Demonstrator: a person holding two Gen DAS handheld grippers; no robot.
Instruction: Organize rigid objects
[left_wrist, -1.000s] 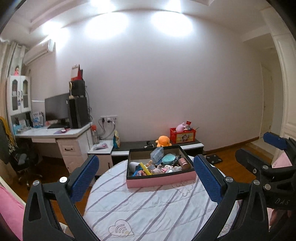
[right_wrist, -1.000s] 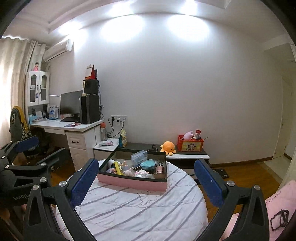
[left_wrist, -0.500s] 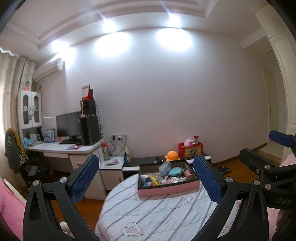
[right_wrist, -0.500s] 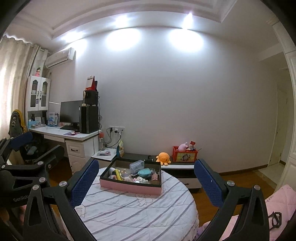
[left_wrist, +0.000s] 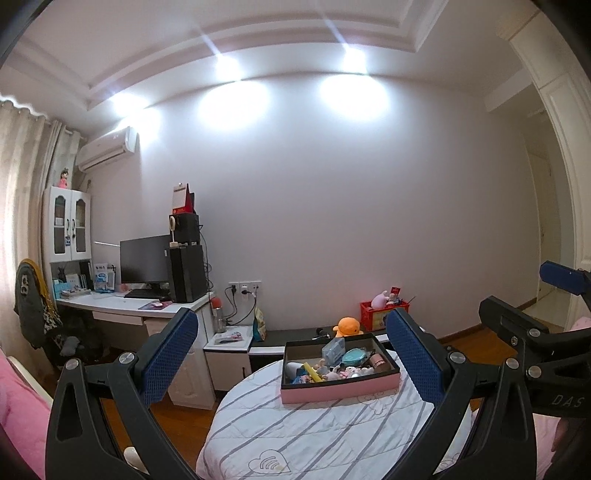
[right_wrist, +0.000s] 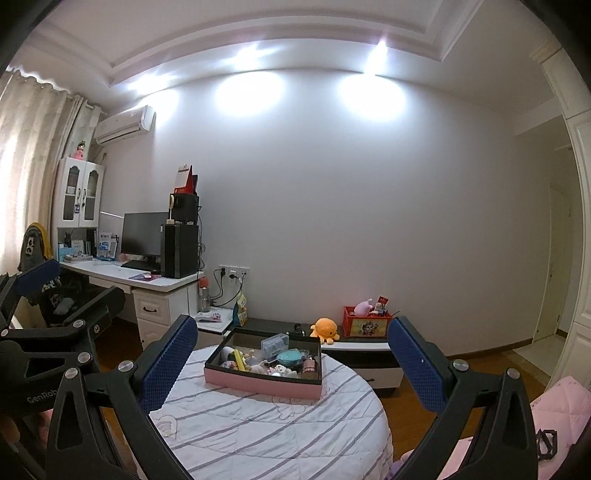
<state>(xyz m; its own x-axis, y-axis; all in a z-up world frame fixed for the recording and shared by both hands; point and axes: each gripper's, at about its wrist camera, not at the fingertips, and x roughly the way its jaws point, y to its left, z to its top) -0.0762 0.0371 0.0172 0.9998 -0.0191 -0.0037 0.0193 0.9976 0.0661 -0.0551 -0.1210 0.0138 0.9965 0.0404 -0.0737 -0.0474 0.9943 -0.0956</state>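
On the right gripper (left_wrist: 546, 317), at the right edge of your left wrist view, you can read "DAS". The left gripper (right_wrist: 55, 295), at the left of your right wrist view, shows "GenRob", probably cut off by the frame edge.

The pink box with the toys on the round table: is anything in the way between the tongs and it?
Nothing visible blocks it. Only bare striped tablecloth lies between the open right tongs and the pink box. From the open left tongs too, only cloth comes before the box.
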